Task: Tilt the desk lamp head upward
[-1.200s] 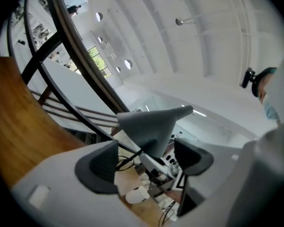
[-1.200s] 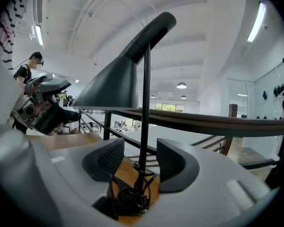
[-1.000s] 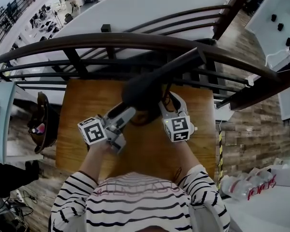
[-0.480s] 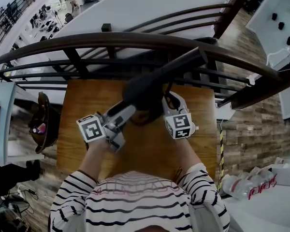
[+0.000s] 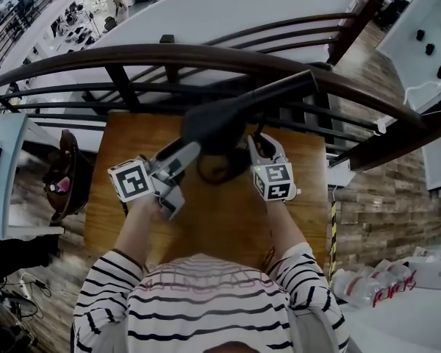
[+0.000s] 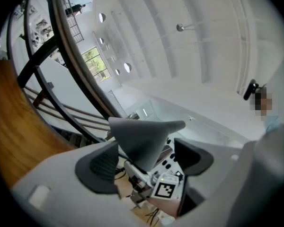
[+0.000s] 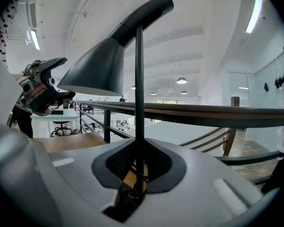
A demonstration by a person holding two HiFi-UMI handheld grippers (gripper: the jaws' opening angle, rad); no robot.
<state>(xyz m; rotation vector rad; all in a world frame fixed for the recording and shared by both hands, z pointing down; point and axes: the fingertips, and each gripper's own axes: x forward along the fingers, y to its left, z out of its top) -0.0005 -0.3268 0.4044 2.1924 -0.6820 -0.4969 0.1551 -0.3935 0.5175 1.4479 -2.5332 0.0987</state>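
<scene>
A dark grey desk lamp stands on the wooden table [image 5: 228, 219]. Its cone shade [image 5: 209, 123] points down and to the left, above the round base [image 5: 219, 169]. In the left gripper view the shade [image 6: 144, 138] lies between the jaws of my left gripper [image 6: 146, 157]. The left pad [image 6: 98, 167] touches it, the right pad [image 6: 195, 157] stands off, so that gripper is open. My left gripper [image 5: 182, 153] reaches the shade from the lower left. My right gripper [image 7: 138, 162] is shut on the lamp's thin upright pole [image 7: 139, 79]. It [image 5: 259, 142] sits just right of the base.
A dark curved railing [image 5: 206, 57] runs along the table's far edge, close behind the lamp. A chair with a dark round object [image 5: 62, 175] stands left of the table. The person's striped sleeves [image 5: 206, 300] fill the near side. Wooden floor [image 5: 382, 190] lies to the right.
Both grippers and the lamp shade sit slightly higher and further left in the head view. The right gripper has drawn in against the pole.
</scene>
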